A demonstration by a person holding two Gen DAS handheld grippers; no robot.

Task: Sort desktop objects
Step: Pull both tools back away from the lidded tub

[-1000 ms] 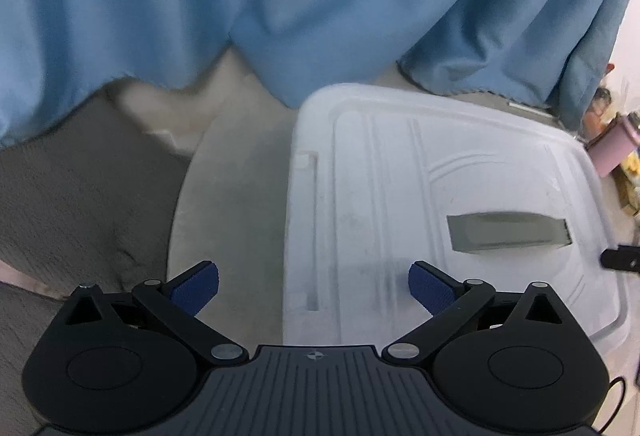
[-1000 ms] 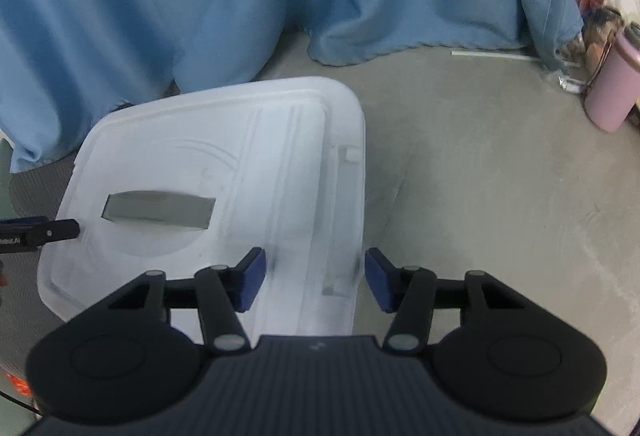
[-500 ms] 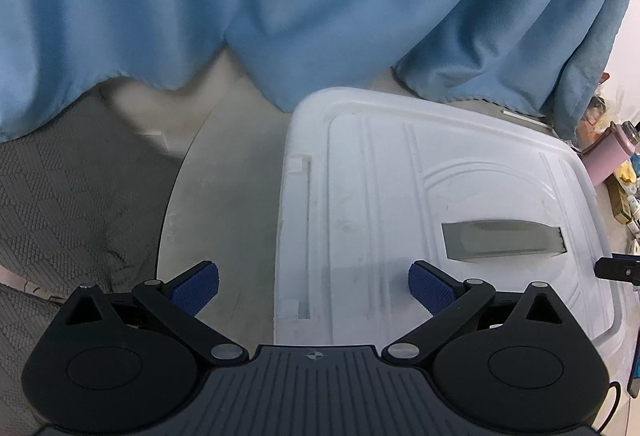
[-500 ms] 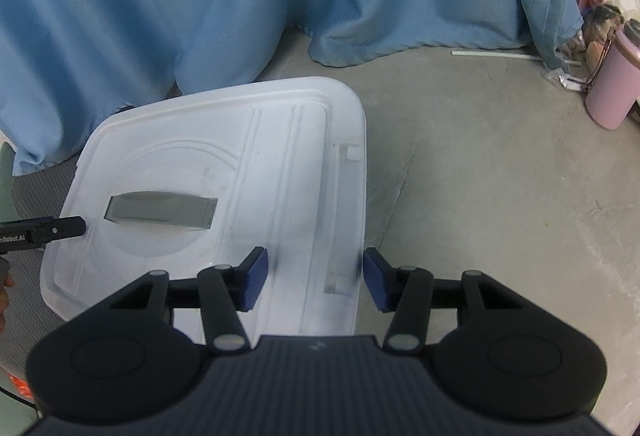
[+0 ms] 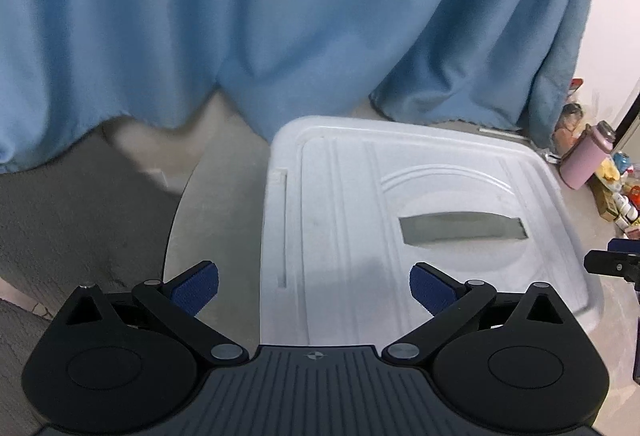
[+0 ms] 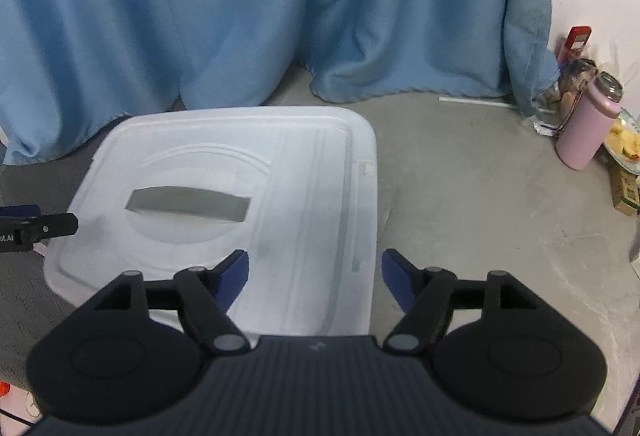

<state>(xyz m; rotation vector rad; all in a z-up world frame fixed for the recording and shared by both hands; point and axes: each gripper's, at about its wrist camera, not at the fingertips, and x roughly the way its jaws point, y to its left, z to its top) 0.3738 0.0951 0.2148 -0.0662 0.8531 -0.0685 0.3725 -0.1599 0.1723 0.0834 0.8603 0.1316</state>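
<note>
A white plastic storage-box lid (image 5: 400, 220) with a grey slot handle (image 5: 462, 230) lies flat on the grey floor; it also shows in the right wrist view (image 6: 280, 195). My left gripper (image 5: 314, 290) is open and empty, its jaws straddling the lid's left edge. My right gripper (image 6: 314, 278) is open and empty, its jaws straddling the lid's right edge. The right gripper's tip (image 5: 612, 266) shows at the right of the left wrist view. The left gripper's tip (image 6: 36, 226) shows at the left of the right wrist view.
A blue curtain (image 6: 260, 15) hangs behind the lid. A pink bottle (image 6: 588, 123) and several small packets (image 6: 624, 171) stand at the far right by the wall. A dark textured mat (image 5: 60, 228) lies left of the lid.
Both grippers have lifted and pulled back, so the lid looks smaller and lower. The right gripper's jaws have opened wider. The left jaws stay wide open.
</note>
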